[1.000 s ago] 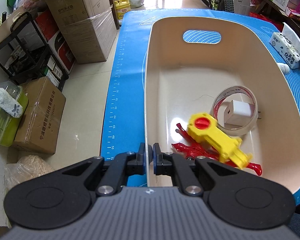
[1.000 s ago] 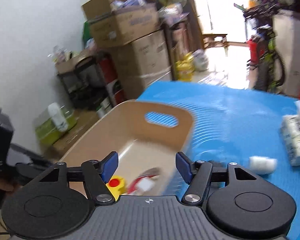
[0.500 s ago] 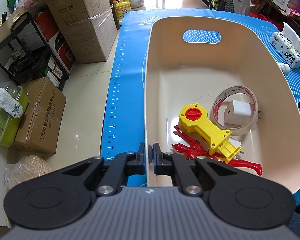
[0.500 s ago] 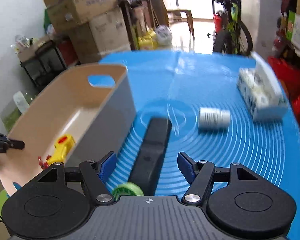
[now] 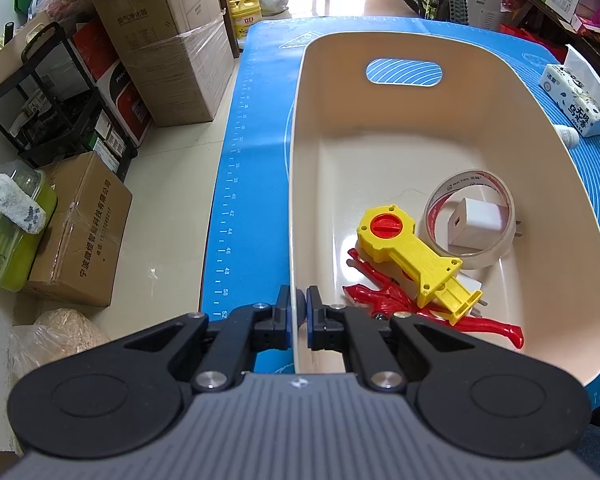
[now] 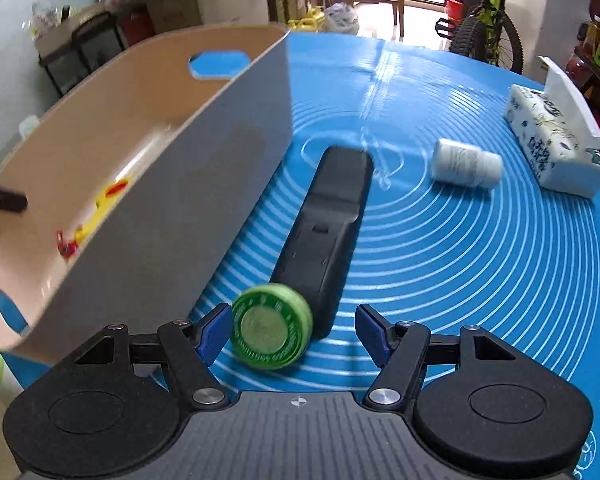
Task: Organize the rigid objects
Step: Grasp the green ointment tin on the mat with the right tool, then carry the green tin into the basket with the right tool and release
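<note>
left tool (image 5: 301,307) clamped on bin (image 5: 296,216) rim; right tool (image 6: 292,330) open above green tin (image 6: 273,327).

Cardboard boxes (image 5: 172,40), bicycle (image 6: 488,36), tissue pack (image 6: 552,148)

My bench wears a bright blue mat (image 6: 480,280) ringed with thin white concentric lines. The tub (image 5: 452,128) is cream inside and grey on its outer wall. In it lie a yellow toy (image 5: 412,256) with a red dial, a red figure (image 5: 384,300), a white charger block (image 5: 480,226) and a translucent tape roll (image 5: 440,200) (red print inside). On the mat lie a green round tin (image 6: 272,328), a black remote (image 6: 328,232), a white bottle (image 6: 466,162) and a white tissue pack (image 6: 548,140) with dark leafy print.
</note>
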`<state>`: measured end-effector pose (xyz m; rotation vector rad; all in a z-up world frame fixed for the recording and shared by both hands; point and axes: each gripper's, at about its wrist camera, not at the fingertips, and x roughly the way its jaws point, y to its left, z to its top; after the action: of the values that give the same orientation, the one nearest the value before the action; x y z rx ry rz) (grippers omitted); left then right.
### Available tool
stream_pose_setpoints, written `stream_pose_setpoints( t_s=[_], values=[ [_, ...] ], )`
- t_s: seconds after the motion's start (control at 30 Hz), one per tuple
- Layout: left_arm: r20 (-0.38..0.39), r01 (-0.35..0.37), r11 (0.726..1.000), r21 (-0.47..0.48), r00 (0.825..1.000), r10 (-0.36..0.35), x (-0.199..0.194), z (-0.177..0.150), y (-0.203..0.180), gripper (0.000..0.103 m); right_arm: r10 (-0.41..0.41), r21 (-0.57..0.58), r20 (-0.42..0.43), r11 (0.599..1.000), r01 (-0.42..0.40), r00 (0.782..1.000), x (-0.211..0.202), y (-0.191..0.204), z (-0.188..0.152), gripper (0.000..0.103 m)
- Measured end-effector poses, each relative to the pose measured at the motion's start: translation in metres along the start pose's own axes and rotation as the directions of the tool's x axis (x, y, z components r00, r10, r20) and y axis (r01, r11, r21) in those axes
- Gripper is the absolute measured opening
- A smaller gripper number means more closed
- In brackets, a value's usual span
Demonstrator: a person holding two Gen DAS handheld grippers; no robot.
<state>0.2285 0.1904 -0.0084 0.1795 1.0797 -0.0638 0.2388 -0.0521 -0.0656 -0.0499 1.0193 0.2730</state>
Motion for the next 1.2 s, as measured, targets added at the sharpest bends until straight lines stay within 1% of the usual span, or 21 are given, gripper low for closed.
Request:
stream_pose_setpoints(
  t_s=[0.17,0.23,0.27,0.33,0.4,0.47,0.63,0.77,0.93,1.0,1.1,1.2],
  values=[
    [0.001,0.001,1.000,-0.003,1.000,-0.001,0.001,0.000,0.000,0.008,-0.027,-0.035,0.000,0.999,0.027,1.000,0.011,0.011,-0.006,0.074],
    [0.001,0.001,1.000,-0.003,1.000,-0.001,0.001,0.000,-0.001,0.008,-0.036,-0.030,0.000,0.999,0.036,0.999,0.014,0.012,-0.006,0.073],
    [0.002,0.000,1.000,-0.002,1.000,0.000,0.001,0.000,-0.001,0.008,-0.038,-0.023,-0.001,0.999,0.038,0.999,0.015,0.012,-0.006,0.072],
    [0.002,0.001,1.000,-0.004,1.000,-0.001,0.001,0.000,0.000,0.008,-0.032,-0.011,0.001,0.999,0.032,0.999,0.015,0.010,-0.006,0.065],
    [0.002,0.001,1.000,-0.003,1.000,-0.001,0.001,0.000,-0.001,0.008,-0.030,-0.005,0.004,1.000,0.030,1.000,0.013,0.007,-0.005,0.055],
    [0.001,0.001,1.000,-0.004,1.000,-0.001,0.001,0.000,0.000,0.008,-0.037,0.001,0.010,0.999,0.037,0.999,0.010,0.004,-0.006,0.055],
    [0.001,0.001,1.000,-0.003,1.000,-0.001,0.001,0.000,0.000,0.008,-0.009,0.002,-0.002,1.000,0.009,1.000,0.006,0.001,-0.009,0.055],
    [0.001,0.000,1.000,-0.003,1.000,0.000,0.001,0.000,0.000,0.008,-0.001,0.002,0.047,1.000,0.000,0.999,-0.010,0.001,-0.002,0.055],
    [0.001,0.001,1.000,-0.003,1.000,-0.001,0.001,0.000,0.000,0.008,-0.001,0.008,0.162,1.000,0.000,0.987,-0.043,-0.002,0.014,0.055],
    [0.001,0.001,1.000,-0.004,1.000,-0.001,0.000,0.000,0.000,0.008,0.007,0.017,0.213,1.000,-0.011,0.977,-0.058,-0.003,0.022,0.055],
    [0.002,-0.001,1.000,-0.002,1.000,0.001,0.001,-0.001,0.001,0.008,0.055,0.050,0.273,0.996,-0.071,0.960,-0.075,-0.006,0.039,0.055],
    [0.001,-0.001,1.000,-0.002,1.000,0.001,0.000,-0.001,0.001,0.008,0.087,0.043,0.332,0.993,-0.107,0.939,-0.087,-0.001,0.056,0.055]
  ],
)
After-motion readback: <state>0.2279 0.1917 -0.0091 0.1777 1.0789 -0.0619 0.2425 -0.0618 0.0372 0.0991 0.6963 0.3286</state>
